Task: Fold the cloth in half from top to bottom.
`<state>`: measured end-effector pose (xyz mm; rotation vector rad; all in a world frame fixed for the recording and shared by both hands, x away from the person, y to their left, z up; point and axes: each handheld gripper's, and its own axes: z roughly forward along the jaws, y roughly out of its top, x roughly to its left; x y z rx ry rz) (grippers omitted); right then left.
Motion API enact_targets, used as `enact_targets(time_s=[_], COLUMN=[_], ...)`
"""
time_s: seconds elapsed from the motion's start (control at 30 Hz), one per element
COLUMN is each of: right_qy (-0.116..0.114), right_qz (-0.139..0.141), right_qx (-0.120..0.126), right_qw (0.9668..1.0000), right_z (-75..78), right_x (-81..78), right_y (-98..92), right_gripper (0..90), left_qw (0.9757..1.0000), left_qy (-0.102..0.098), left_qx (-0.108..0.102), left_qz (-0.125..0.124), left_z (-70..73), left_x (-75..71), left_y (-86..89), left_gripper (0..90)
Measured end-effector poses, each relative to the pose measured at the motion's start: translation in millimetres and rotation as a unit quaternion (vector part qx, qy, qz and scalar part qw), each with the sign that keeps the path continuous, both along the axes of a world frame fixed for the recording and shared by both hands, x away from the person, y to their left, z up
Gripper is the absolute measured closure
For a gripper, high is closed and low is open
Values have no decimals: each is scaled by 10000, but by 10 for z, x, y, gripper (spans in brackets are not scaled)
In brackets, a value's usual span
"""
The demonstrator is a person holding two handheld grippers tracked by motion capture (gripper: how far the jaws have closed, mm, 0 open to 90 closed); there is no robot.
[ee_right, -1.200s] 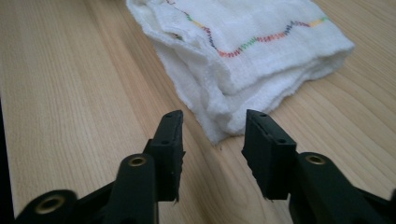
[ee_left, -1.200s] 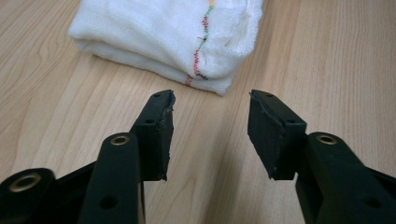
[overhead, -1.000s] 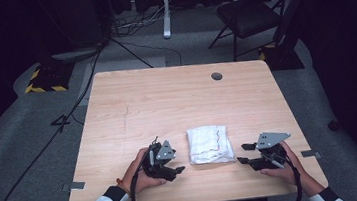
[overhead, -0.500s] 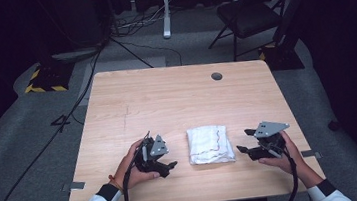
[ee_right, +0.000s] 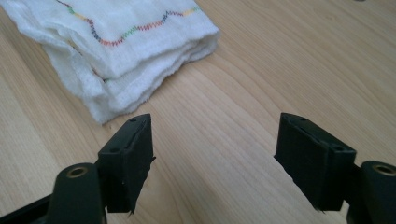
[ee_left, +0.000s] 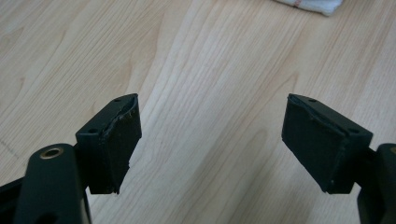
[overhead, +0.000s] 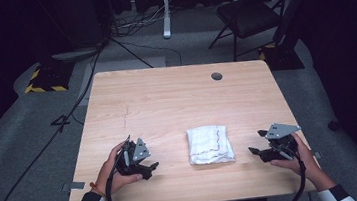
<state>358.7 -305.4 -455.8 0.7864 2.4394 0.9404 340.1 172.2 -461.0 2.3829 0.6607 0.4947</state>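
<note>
The left gripper (overhead: pixel 146 168) has its 2 jaws wide apart, with bare table (overhead: pixel 167 106) between them and nothing held or touched; they opened further within the last second. The right gripper (overhead: pixel 258 149) also has its jaws spread wide and empty, and they have just been opening, with no thing between them.

The folded white cloth (overhead: pixel 210 144) lies flat on the table between the 2 grippers, well apart from the left one and near the right one. In the right gripper view the cloth (ee_right: pixel 112 51) sits just ahead of the jaws and to their left, its stacked edges facing them, a coloured zigzag stitch across its top. In the left gripper view only a corner of the cloth (ee_left: pixel 310 4) shows far ahead and to the right.

Open wood lies ahead of both grippers. The table's near edge runs close behind each hand. A small round hole (overhead: pixel 216 76) sits far beyond the right gripper. A chair (overhead: pixel 250 15) stands past the far edge.
</note>
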Motion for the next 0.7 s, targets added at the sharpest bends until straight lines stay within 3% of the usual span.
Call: enact_targets(time_s=[0.23, 0.47, 0.7], right_qy=[70, 153, 264], right_qz=[-187, -562, -932], right_qx=[-71, -96, 67], right_qw=[9998, 9983, 9953], right_z=[-90, -195, -299], right_x=[-60, -139, -226], right_y=[-167, -421, -698], right_gripper=[264, 260, 257], left_qw=[9998, 9990, 9982], left_qy=[-43, -81, -55], left_qx=[47, 185, 216], left_qz=[197, 403, 549], left_z=[-26, -79, -164], left_x=[-46, -68, -83], left_y=[131, 242, 363], left_gripper=[203, 202, 202])
